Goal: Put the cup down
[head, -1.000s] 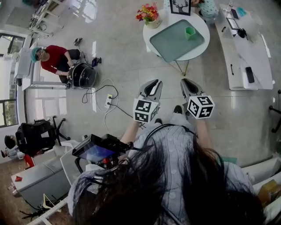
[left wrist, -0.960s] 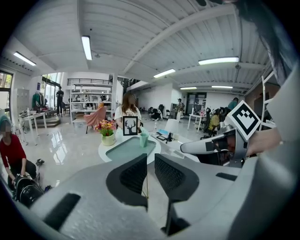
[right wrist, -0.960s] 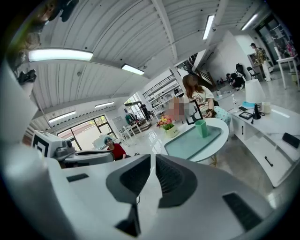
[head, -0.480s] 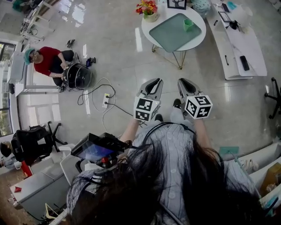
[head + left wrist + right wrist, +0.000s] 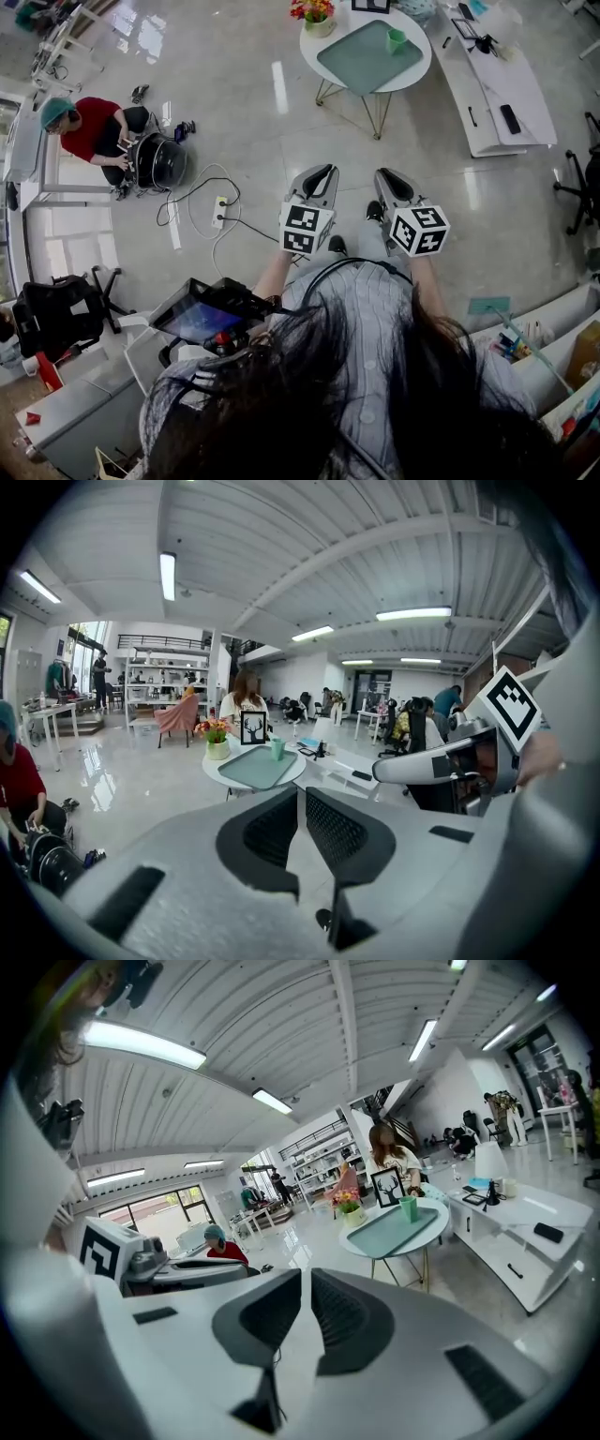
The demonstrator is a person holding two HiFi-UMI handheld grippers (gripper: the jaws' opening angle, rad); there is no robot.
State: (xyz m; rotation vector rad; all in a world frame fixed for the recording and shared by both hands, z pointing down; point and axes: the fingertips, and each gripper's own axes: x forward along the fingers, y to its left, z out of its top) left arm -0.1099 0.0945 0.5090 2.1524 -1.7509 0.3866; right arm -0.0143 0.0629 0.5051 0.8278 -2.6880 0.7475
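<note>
A green cup [image 5: 397, 39] stands upright on a grey-green tray [image 5: 361, 58] on a round white table [image 5: 310, 54], far ahead across the floor. It also shows small in the left gripper view, cup [image 5: 277, 750], and in the right gripper view, cup [image 5: 408, 1208]. My left gripper [image 5: 322, 174] and right gripper [image 5: 385, 176] are held side by side in front of my body, well short of the table. Both have their jaws together with nothing between them, as seen at the left gripper [image 5: 302, 797] and the right gripper [image 5: 307, 1281].
A flower pot [image 5: 314, 13] and a framed picture share the round table. A long white bench [image 5: 487, 89] with small devices runs at the right. At the left a person in red [image 5: 82, 127] crouches by a black round appliance [image 5: 157, 162]. A power strip with cables [image 5: 218, 212] lies on the floor.
In the head view the table with the cup has slid up and away toward the top edge, and more floor shows. Both grippers stay together in front of me, empty.
</note>
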